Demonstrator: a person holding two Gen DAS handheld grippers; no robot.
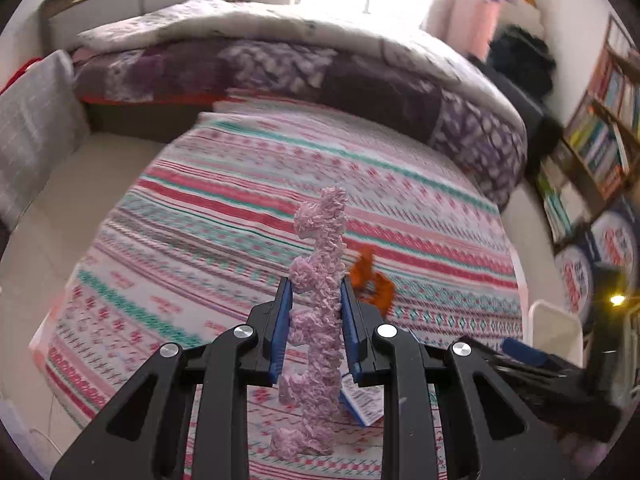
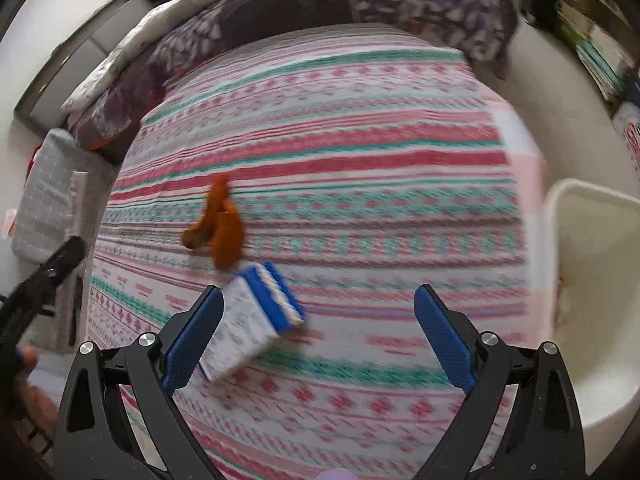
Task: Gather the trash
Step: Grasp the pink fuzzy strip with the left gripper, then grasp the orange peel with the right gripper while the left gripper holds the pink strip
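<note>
So we're over a bed (image 2: 400, 152) with a striped pink, red and teal sheet, a purple patterned quilt (image 1: 304, 68) bunched at its far end, a bookshelf (image 1: 600, 128) by the wall and one white bin (image 2: 592, 280) beside the mattress. Our left gripper (image 1: 314, 300) is clamped on one pink crinkly paper strip (image 1: 318, 312), held upright above the sheet. Our right gripper (image 2: 318, 320) is spread wide, holding nothing. On the sheet: one orange wrapper (image 2: 220, 228), one blue-white carton (image 2: 252, 320) just beside it.
</note>
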